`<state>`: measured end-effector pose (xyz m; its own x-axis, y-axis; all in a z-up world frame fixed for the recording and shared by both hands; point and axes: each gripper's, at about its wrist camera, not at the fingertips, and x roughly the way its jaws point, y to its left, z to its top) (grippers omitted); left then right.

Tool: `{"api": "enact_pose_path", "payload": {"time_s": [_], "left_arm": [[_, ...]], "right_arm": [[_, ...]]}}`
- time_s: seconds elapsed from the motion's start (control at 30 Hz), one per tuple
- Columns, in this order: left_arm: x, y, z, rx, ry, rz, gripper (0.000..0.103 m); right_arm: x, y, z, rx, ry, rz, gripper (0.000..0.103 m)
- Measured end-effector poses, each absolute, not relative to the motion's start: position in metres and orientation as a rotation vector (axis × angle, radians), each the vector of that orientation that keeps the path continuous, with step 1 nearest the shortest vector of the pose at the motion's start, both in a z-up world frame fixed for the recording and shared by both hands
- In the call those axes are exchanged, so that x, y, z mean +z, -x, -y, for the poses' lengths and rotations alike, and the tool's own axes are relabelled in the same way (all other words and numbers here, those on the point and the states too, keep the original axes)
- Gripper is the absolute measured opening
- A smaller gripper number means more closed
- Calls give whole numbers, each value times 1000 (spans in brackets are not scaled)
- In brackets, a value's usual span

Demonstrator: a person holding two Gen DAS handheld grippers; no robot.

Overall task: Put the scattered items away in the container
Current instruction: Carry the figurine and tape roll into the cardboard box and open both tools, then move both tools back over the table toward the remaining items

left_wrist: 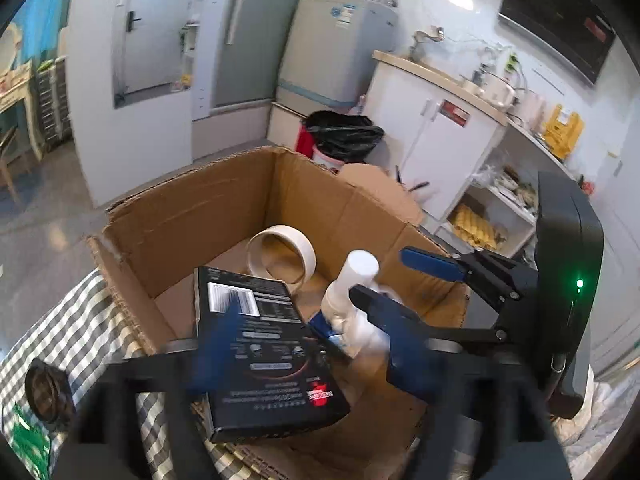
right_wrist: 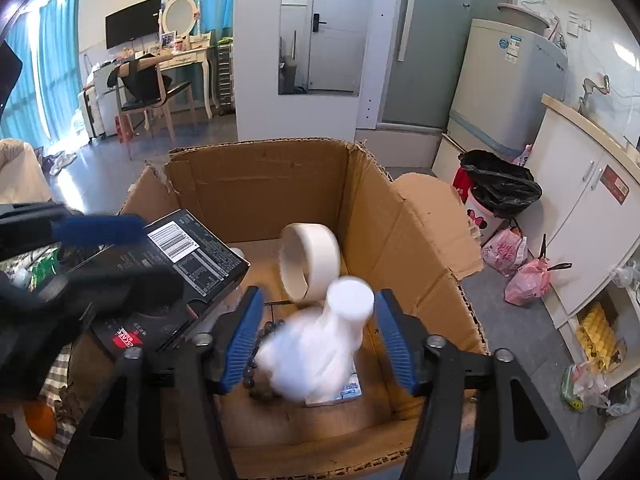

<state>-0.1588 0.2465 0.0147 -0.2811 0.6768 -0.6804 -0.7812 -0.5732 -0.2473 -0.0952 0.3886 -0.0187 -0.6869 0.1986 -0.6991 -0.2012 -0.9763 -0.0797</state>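
Note:
An open cardboard box (left_wrist: 192,216) (right_wrist: 260,172) holds a white tape roll (left_wrist: 282,254) (right_wrist: 310,258), a bead bracelet (right_wrist: 256,356) and a small blue-white packet (right_wrist: 352,390). My right gripper (right_wrist: 318,338) is open over the box; a blurred white bottle (right_wrist: 324,340) (left_wrist: 352,300) lies between its fingers, apart from both pads, apparently dropping. That gripper also shows in the left wrist view (left_wrist: 404,284). My left gripper (left_wrist: 304,348) holds a black carton (left_wrist: 264,352) (right_wrist: 180,272) over the box's left edge. One blue finger (right_wrist: 100,230) lies on the carton.
The box stands on a grey checked cloth (left_wrist: 64,332). A dark jar (left_wrist: 48,390) and a green packet (left_wrist: 28,436) lie on the cloth at left. A black-bagged bin (right_wrist: 496,188), pink bags (right_wrist: 520,268) and white cabinets (right_wrist: 580,184) stand to the right.

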Motion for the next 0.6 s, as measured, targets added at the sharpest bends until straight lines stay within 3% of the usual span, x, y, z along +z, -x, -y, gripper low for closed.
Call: {"api": "enact_pose_path", "payload": {"time_s": [0.1,0.37,0.6], "left_arm": [[20,155,-238,1980,933,-183,94],[35,140,-211,2137,926,-260,94],[42,124,-141,2334,928,-278,94]], "right_arm": [[-16,92,-387,2712,1099,-13,70],[8,78,-374,2757,1031,-16,71],[33,69,-341,2830,957,30,76]]}}
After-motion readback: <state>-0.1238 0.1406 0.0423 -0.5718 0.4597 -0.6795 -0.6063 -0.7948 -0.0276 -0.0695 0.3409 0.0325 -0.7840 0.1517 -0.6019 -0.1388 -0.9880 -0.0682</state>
